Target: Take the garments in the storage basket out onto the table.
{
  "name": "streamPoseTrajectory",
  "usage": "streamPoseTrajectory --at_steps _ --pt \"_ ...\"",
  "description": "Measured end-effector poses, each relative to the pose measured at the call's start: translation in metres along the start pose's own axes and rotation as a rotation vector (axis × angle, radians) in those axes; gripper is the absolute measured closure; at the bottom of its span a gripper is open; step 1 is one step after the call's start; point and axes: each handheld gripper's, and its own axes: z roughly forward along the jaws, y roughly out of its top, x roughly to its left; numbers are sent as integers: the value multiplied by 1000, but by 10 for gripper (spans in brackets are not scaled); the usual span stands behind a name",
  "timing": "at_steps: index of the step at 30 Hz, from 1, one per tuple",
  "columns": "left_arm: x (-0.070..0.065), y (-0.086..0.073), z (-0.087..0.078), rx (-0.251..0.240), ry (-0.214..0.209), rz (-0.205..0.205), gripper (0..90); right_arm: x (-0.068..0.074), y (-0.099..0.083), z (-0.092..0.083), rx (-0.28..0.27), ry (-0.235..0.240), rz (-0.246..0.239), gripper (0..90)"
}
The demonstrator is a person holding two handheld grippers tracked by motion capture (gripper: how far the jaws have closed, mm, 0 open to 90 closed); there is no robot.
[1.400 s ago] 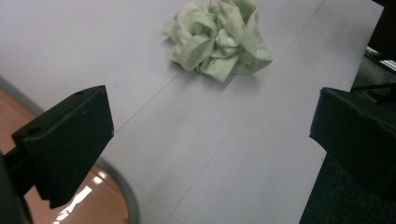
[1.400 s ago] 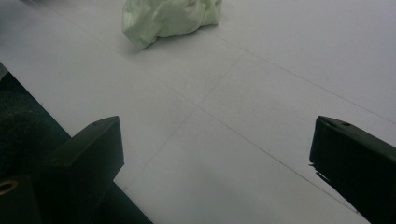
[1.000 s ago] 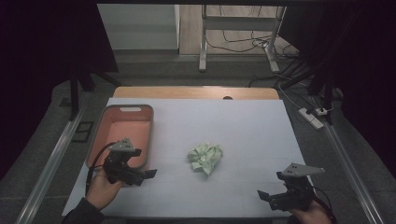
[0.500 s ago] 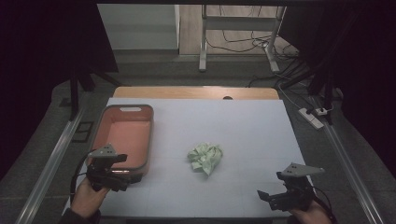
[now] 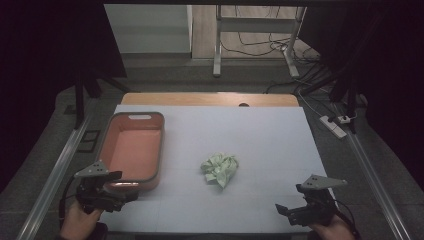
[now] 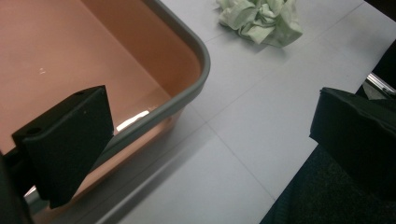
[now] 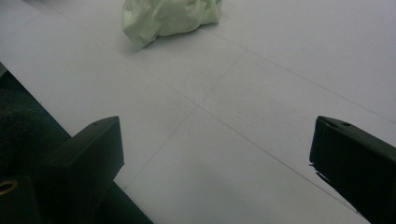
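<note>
Your left gripper (image 5: pixel 116 193) sits jaws spread at the near end of the pink tray (image 5: pixel 156 150), gripping nothing. Your right gripper (image 5: pixel 292 212) is likewise spread and empty at the table's (image 5: pixel 270 135) near right corner. The crumpled green cloth (image 5: pixel 220 168) lies mid-table, between both and apart from the tray.

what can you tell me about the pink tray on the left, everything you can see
The tray is a rectangular salmon-pink tub with rounded corners, a greyish rim and a slot handle at its far end. It looks like smooth plastic, glossy inside, and holds nothing. It sits flat on the white table, left of the crumpled green cloth. The open left gripper is at its near corner; contact can't be judged.
</note>
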Motion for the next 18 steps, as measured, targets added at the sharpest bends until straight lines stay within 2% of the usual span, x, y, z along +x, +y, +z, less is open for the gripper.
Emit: streamPoseTrajectory --at_steps 10,18 --pt "4 -14 -12 -6 23 -21 0 0 0 0 1 -5 -1 26" --pt "5 -19 -16 4 33 -25 0 1 0 0 -2 -6 5 26"
